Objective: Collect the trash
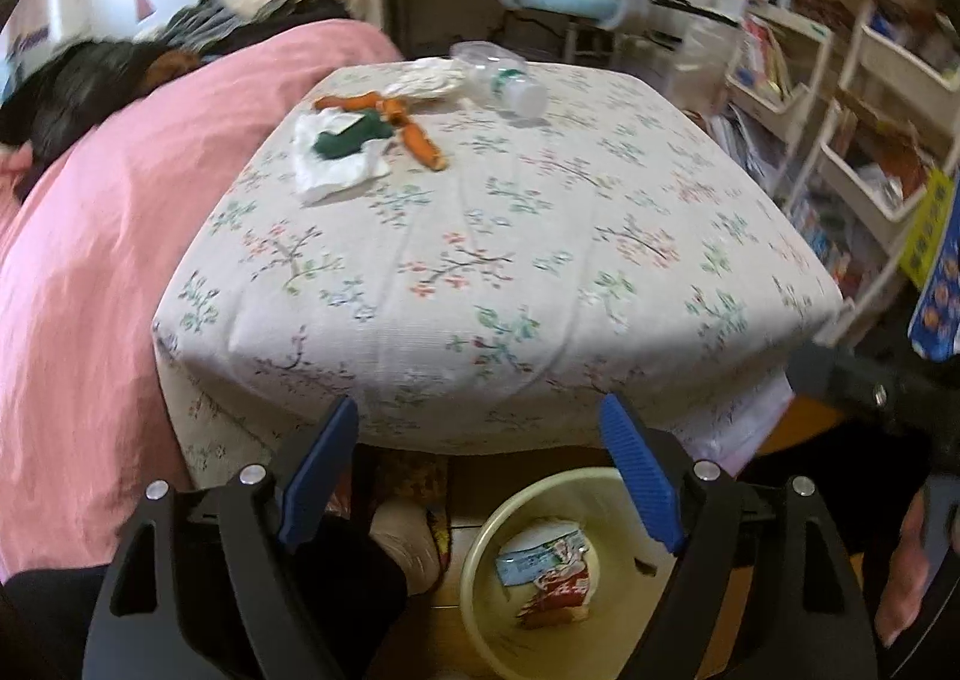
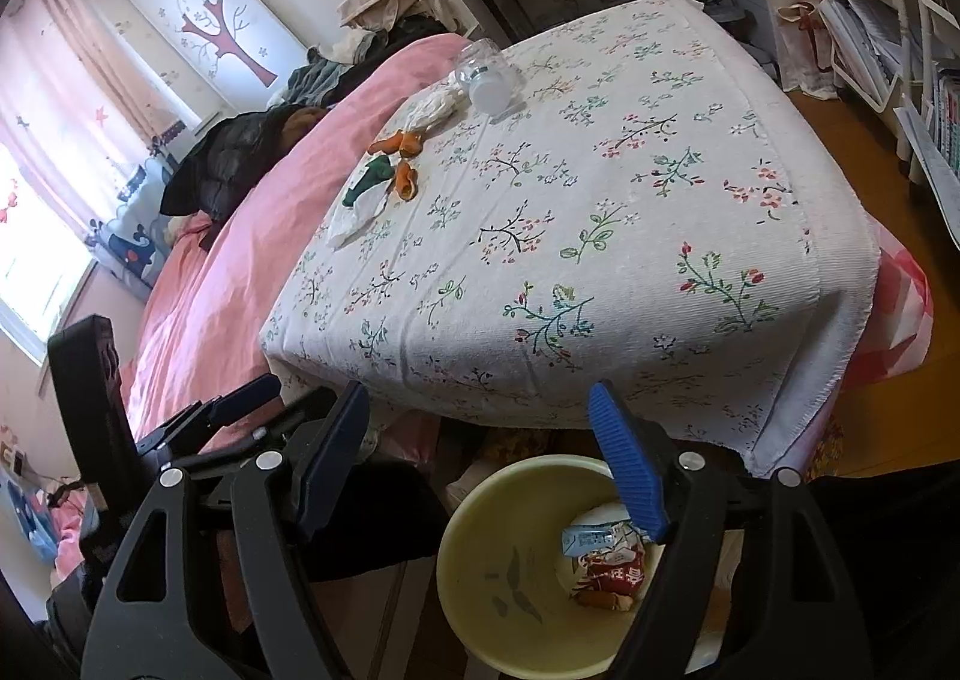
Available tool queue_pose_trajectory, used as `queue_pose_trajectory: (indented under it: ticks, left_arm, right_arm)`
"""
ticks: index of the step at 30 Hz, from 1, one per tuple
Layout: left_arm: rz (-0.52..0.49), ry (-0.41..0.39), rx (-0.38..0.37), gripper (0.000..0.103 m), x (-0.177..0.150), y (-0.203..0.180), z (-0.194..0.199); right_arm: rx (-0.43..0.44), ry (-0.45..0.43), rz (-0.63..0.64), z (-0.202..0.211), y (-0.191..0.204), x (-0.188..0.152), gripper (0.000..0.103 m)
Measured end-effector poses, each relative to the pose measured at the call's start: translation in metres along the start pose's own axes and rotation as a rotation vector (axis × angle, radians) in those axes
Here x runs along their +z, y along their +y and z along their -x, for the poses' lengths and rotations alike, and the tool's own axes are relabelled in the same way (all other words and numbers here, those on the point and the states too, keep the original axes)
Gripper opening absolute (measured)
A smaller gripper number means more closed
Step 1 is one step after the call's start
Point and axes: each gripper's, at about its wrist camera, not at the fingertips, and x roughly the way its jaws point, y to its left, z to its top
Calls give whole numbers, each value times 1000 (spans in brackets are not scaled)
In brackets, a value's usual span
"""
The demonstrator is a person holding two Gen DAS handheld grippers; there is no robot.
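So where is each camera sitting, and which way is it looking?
Left wrist: sits on the left claw, looking across the flowery table and down into the bin; its blue fingers and a bit of hand show.
Right wrist: sits on the right claw, facing the same way; the left claw shows beside it.
Shared: table, bin, orange peels, bottle.

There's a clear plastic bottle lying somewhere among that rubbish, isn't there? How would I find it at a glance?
Start at the floral tablecloth and look to its far end, where the litter sits by the pink bedspread. The plastic bottle lies on its side at the end of that row, beyond the orange peels and crumpled tissue. It alone is see-through.
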Motion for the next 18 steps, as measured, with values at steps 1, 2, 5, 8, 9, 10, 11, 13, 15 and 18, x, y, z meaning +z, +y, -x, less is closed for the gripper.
queue_pose_trajectory:
  ticks: [1,2,5,8,9,10,11,13,15,18]
  left_arm:
    - [16,2,-2,80,0,3,0]
    - [34,7,-8,80,1,5,-1]
    - [47,10,-10,80,1,7,-2]
    - [36,9,-6,80,1,5,-2]
    - [32,8,-6,80,0,4,-2]
    - [30,7,-6,80,0,4,-2]
    - [29,7,-5,80,0,4,-2]
    - [31,7,-6,80,1,5,-2]
    - [37,5,-6,80,1,6,-2]
    - [46,6,-6,80,1,7,-3]
  right_arm:
    - [1,1,2,0,-1,0,73]
    - [1,2,3,-1,0,0,74]
    - [1,4,9,-2,0,0,74]
    - [1,7,15,-2,0,0,74]
    - [1,7,17,-3,0,0,74]
    - [1,8,18,-3,0,0,74]
    - [1,9,19,-3,1,0,74]
    - [0,11,21,-4,1,0,74]
    - [0,13,23,-5,1,0,74]
    - [-1,17,27,-6,2,-1,75]
